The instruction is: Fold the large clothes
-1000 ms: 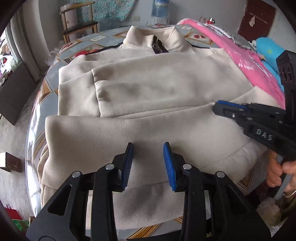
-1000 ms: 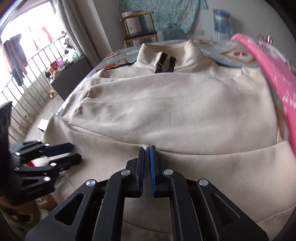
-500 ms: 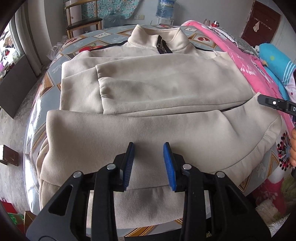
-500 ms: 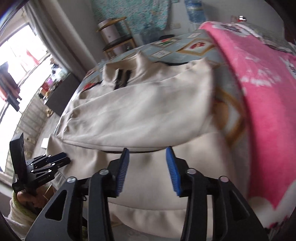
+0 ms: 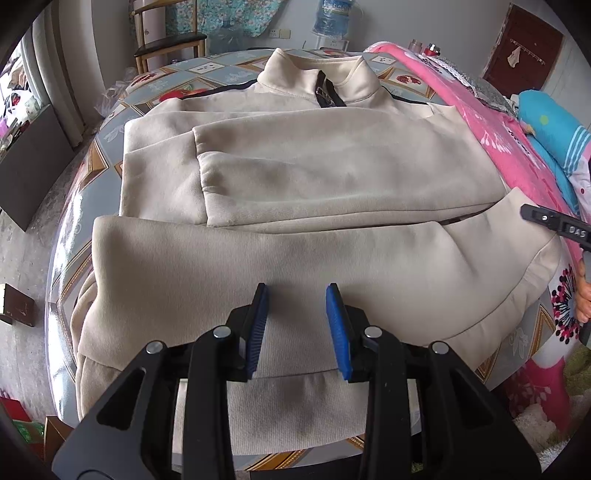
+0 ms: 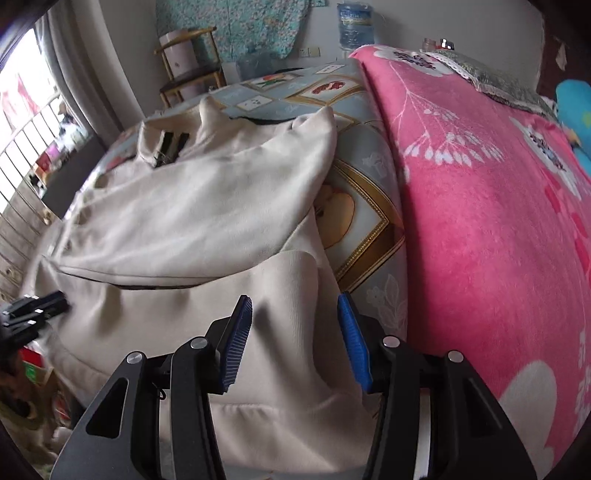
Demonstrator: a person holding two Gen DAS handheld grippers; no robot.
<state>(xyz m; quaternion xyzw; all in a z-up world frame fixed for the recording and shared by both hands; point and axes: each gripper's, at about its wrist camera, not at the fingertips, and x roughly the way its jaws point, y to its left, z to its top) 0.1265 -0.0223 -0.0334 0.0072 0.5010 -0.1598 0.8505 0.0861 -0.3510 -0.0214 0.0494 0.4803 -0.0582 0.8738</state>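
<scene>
A large beige zip-neck sweatshirt (image 5: 314, 177) lies flat on a patterned table (image 5: 77, 206), collar at the far side, both sleeves folded across the body. My left gripper (image 5: 297, 325) is open and empty, just above the near sleeve at the hem. My right gripper (image 6: 293, 339) is open and empty over the sweatshirt's (image 6: 207, 206) right near corner. The right gripper also shows at the right edge of the left wrist view (image 5: 554, 227). The left gripper shows at the left edge of the right wrist view (image 6: 33, 308).
A pink floral blanket (image 6: 480, 206) lies along the table's right side, with a blue pillow (image 5: 550, 125) beyond it. A wooden chair (image 5: 170, 40) and a water bottle (image 5: 332, 18) stand behind the table. Boxes sit on the floor (image 5: 14, 306) at left.
My right gripper has opened and swung right, toward the sweatshirt's right corner and the pink blanket. My left gripper has stayed open over the near sleeve, pulled back slightly.
</scene>
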